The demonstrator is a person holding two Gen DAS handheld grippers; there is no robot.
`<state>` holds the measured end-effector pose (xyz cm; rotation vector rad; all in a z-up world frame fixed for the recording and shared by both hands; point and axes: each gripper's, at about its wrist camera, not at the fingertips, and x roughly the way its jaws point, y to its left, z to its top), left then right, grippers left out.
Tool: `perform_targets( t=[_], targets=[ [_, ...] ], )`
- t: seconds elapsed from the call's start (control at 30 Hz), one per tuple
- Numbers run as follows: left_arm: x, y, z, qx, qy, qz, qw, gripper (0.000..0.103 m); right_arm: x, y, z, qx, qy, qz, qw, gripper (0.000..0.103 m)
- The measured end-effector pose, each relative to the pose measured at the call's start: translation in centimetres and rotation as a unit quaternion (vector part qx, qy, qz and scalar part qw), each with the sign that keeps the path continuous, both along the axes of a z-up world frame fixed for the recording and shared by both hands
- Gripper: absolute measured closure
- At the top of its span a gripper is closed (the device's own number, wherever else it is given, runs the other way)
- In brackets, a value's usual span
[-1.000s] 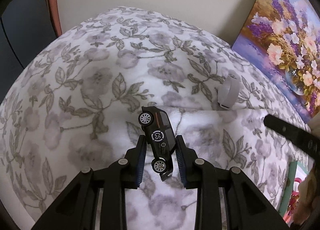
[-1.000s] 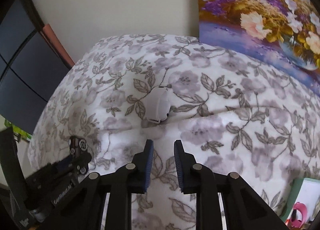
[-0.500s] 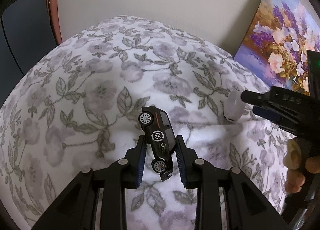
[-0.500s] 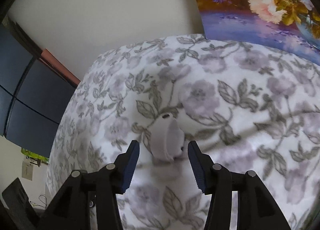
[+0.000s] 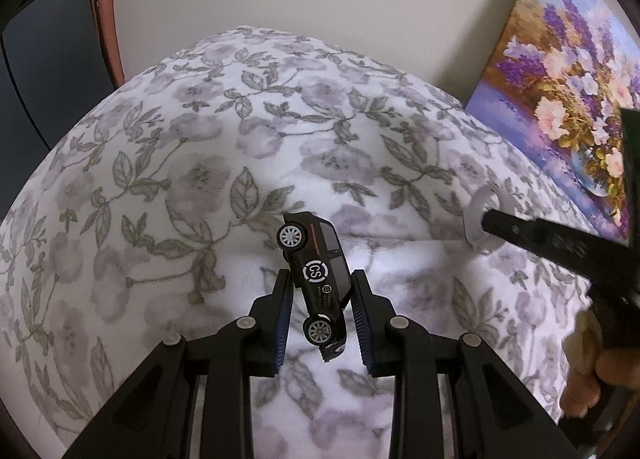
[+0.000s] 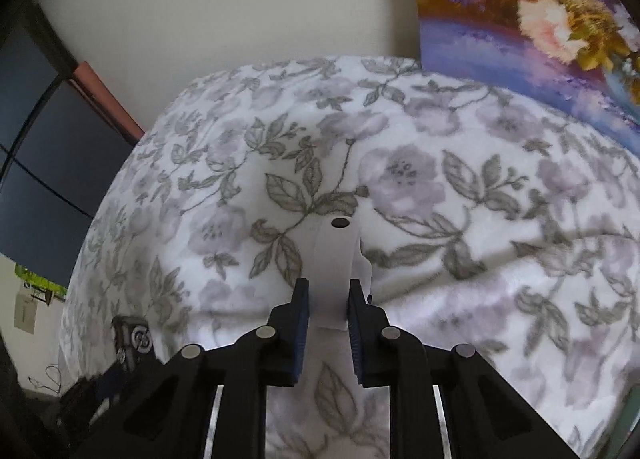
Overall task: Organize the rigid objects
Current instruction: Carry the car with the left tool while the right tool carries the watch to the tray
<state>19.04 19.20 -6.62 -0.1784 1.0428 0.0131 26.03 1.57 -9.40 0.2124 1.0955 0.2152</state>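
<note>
- Left gripper (image 5: 320,315) closed around a black toy car (image 5: 316,279), the car tilted nose-up between the blue pads, one wheel above the fingertips and one below, a round white "CS" badge on its side.
- Held clear above a white blanket (image 5: 160,179) printed with grey leaves and pale purple flowers.
- Right gripper (image 6: 327,311) narrowed onto a white ring-shaped object (image 6: 334,263), a small dark dot at the far end; pads pressed against both of its sides.
- From the left wrist view, the same white ring (image 5: 486,215) seen resting on the blanket near a flower painting (image 5: 568,99), the other tool's dark finger laid across it.
- Impossible to tell whether the ring was lifted yet or still touching the fabric.
- Step in hand, by judgement: grasp on the second object just made, the car already secured.
- Next move, likely: raise the ring straight off the soft blanket without letting it twist, then carry both pieces to wherever they belong; no destination visible.
</note>
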Motion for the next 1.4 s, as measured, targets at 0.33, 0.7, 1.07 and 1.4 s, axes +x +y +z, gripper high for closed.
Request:
perform_targets(
  t=[0.33, 0.7, 1.07, 1.4],
  targets=[
    [-4.8, -6.7, 6.1, -0.02, -0.022, -0.048, 0.9984, 0.073, -9.2, -5.3, 6.3, -0.026, -0.041, -0.019, 0.999, 0.083],
    [-13.0, -18.0, 10.5, -0.025, -0.043, -0.136, 0.9895, 0.073, -22.4, -14.1, 11.2, -0.045, -0.083, -0.1, 0.99, 0.083],
    [-18.0, -28.4, 9.2, -0.028, -0.026, -0.202, 0.9786, 0.073, -31.2, -23.8, 9.8, -0.028, -0.059, -0.233, 0.97, 0.083],
    [-18.8, -35.5, 6.6, -0.05, 0.004, -0.248, 0.9675, 0.073, -32.9, -31.0, 7.4, 0.021, -0.016, -0.312, 0.95, 0.083]
  ],
)
